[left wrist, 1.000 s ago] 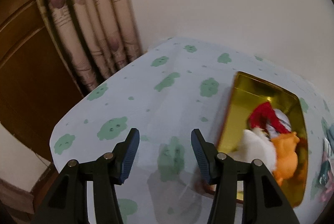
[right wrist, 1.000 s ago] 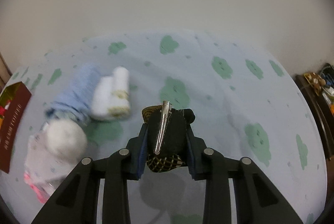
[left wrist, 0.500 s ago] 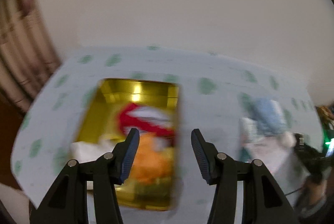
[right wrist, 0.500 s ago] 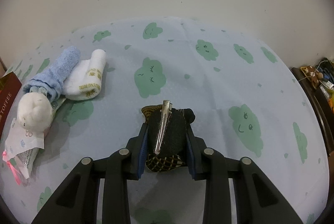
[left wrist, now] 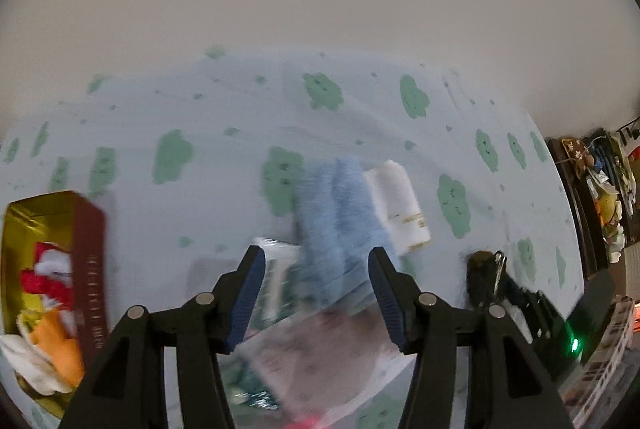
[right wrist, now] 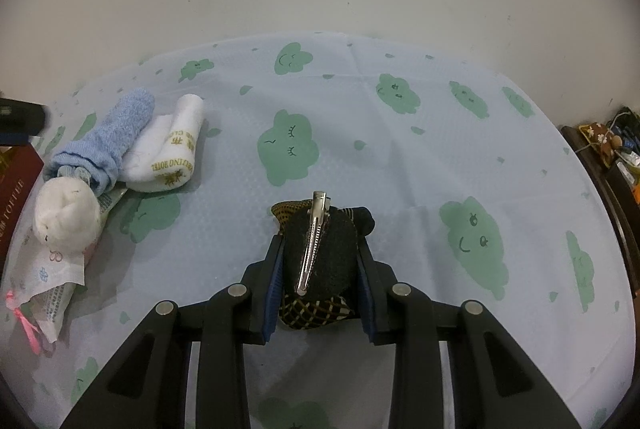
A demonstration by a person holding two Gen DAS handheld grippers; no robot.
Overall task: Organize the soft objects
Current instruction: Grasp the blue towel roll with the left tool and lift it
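My right gripper (right wrist: 320, 265) is shut on a black hair bow with a metal clip (right wrist: 320, 249), just above the cloud-print tablecloth (right wrist: 400, 149); it also shows in the left wrist view (left wrist: 486, 277). My left gripper (left wrist: 316, 293) is open and empty, hovering over a rolled blue towel (left wrist: 344, 217) and a rolled white towel (left wrist: 400, 209). In the right wrist view the blue towel (right wrist: 108, 145), the white towel (right wrist: 172, 153), a white plush ball (right wrist: 66, 213) and a plastic-wrapped packet (right wrist: 44, 281) lie at the left. A gold tin (left wrist: 24, 229) with red, orange and white soft things sits far left.
The tin's dark red wall (left wrist: 90, 277) stands beside the pile. A dark cabinet with clutter (right wrist: 612, 157) is past the table's right edge. A plain wall runs behind the table.
My left gripper has swung right, from the gold tin to over the towel pile. My right gripper holds the hair bow and has shifted slightly; the pile sits a little farther left.
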